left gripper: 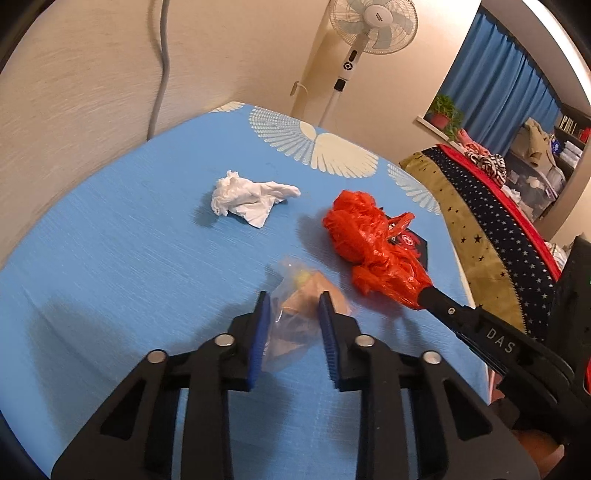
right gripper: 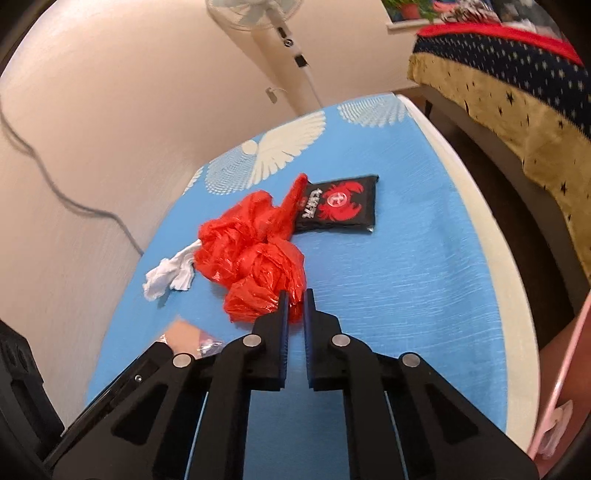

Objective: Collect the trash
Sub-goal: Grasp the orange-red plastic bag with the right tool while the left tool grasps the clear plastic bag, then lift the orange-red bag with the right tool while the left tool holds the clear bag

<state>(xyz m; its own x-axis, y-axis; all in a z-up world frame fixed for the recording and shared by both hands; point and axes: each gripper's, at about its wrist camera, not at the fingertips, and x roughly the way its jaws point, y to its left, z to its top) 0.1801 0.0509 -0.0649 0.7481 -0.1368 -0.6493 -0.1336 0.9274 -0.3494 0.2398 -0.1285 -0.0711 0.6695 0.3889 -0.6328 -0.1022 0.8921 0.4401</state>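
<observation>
A blue tablecloth (left gripper: 110, 258) with white wing patterns covers the table, pushed up against a cream wall. Off to the side sits a bed under a starry blanket (left gripper: 491, 206), and a standing fan (left gripper: 369, 22) is in the corner.

On the cloth lie 4 bits of trash. The biggest is a crumpled red plastic bag (right gripper: 251, 258), and the right gripper (right gripper: 294, 299) is clamped on its near edge. Just behind the bag, touching it, lies a flat black packet (right gripper: 340, 203) with a red emblem. A crumpled white tissue (left gripper: 247, 199) lies apart, nearer the wall. Closest in, the left gripper (left gripper: 293, 302) pinches a clear plastic wrapper (left gripper: 295, 314) with something brownish inside, resting on the cloth.
</observation>
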